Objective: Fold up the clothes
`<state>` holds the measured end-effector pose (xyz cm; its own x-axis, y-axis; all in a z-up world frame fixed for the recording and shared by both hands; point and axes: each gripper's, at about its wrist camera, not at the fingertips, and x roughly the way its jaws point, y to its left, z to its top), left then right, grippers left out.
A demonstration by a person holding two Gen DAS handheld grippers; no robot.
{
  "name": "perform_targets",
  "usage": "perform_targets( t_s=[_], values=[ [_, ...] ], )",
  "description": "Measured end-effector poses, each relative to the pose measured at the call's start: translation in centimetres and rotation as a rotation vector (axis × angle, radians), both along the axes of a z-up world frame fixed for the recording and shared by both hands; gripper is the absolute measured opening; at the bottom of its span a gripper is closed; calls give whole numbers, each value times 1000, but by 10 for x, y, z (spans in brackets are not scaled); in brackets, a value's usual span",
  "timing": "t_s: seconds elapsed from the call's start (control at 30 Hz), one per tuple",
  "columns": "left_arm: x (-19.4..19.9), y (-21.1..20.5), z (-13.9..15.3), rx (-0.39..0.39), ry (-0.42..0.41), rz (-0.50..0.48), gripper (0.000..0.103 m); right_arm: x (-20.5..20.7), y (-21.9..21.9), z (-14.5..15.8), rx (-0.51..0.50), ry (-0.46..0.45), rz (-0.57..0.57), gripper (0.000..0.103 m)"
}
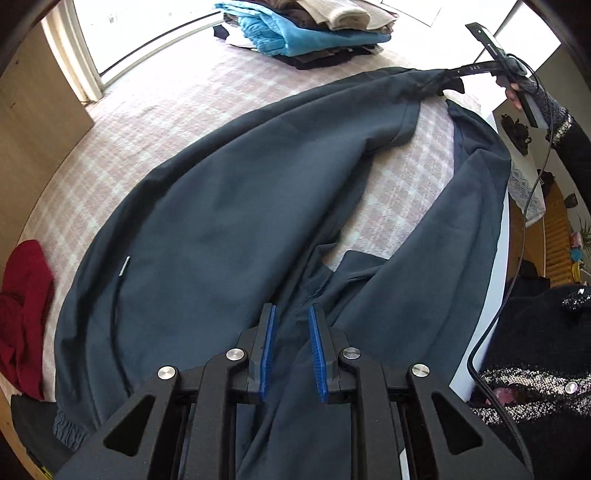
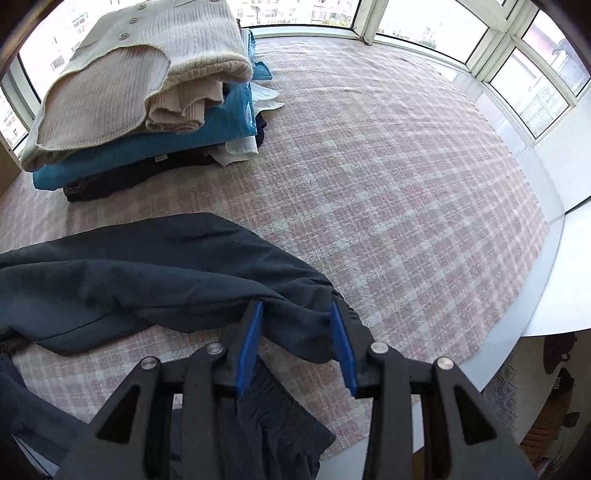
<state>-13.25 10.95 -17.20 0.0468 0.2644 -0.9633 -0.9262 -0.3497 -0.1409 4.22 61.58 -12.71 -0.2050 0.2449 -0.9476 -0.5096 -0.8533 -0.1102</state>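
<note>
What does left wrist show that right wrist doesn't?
Left wrist only: the red garment at the bed's left edge, the trousers' full spread with both legs, and the right gripper seen from outside at a leg end.
Right wrist only: the window frames and the cream cardigan's buttons.
Both: the trousers, the folded pile, and the pink checked cover.
</note>
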Motion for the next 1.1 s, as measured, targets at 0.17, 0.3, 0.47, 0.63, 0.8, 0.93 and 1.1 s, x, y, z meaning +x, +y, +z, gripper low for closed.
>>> perform_targets(
  t_s=[0.17, 0.3, 0.47, 0.63, 0.8, 0.93, 1.1],
  values=[
    [7, 37, -30, -38, -7, 28, 13, -4, 10, -5, -19, 2, 35, 37],
    [5, 51, -45, -102, 66, 45, 14, -5, 11, 1, -17, 15, 94, 37],
    [9, 54, -39, -104, 35, 61, 12, -2, 20, 17, -48, 59, 143, 39],
    [9, 48, -9, -51, -32, 57, 13, -1, 56, 22, -93, 112, 116, 43],
    [-54, 38, 18, -64, 110, 158, 16, -25, 73, -18, -122, 34, 172, 43],
    [-99, 45, -1, -127, 139, 170, 31, -46, 67, -54, -209, -21, 221, 43],
    [-124, 53, -34, -197, 118, 138, 37, -46, 44, -59, -193, -14, 303, 47]
  ],
)
